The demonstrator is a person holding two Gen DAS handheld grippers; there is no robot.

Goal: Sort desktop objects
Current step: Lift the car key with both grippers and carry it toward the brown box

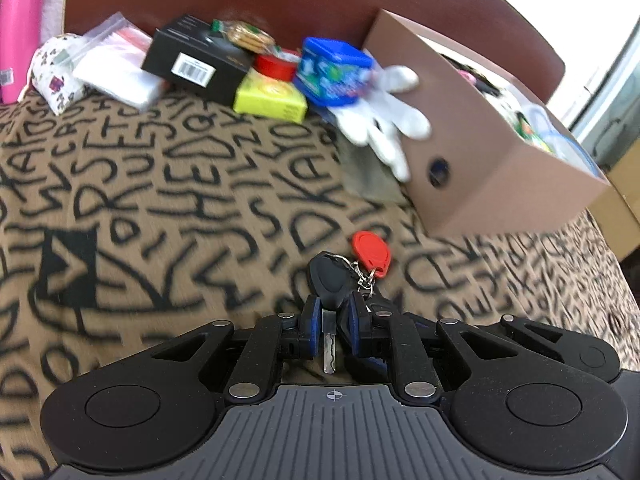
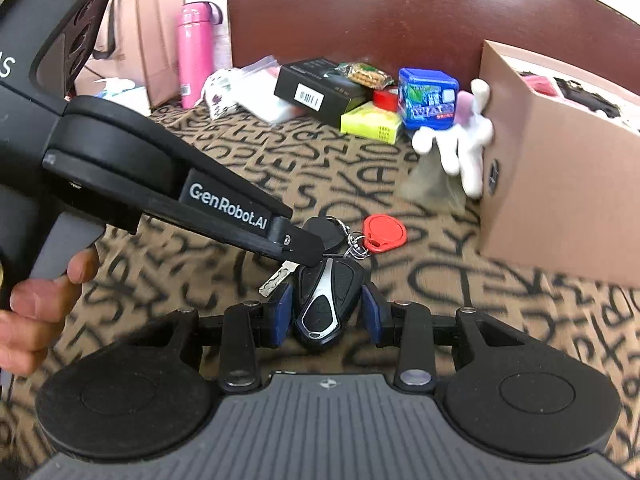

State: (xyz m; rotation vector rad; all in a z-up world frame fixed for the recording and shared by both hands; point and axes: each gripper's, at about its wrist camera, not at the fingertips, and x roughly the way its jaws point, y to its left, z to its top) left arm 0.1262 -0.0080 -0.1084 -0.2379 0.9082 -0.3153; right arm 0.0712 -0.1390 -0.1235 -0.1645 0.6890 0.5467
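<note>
Two grippers share one key bunch: left gripper (image 1: pixel 329 322) is clamped on the black key (image 1: pixel 329 280), right gripper (image 2: pixel 326 312) grips the remote fob (image 2: pixel 326 304); red tag (image 1: pixel 371 254) dangles toward one o'clock, cardboard box (image 1: pixel 500 184) beyond

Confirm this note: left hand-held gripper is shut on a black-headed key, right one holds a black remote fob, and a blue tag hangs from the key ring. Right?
One slip: the tag is red, not blue, as the left wrist view shows. The rest stands: the left hand-held gripper is shut on the black-headed key, and the right hand-held gripper holds the black remote fob.
</note>
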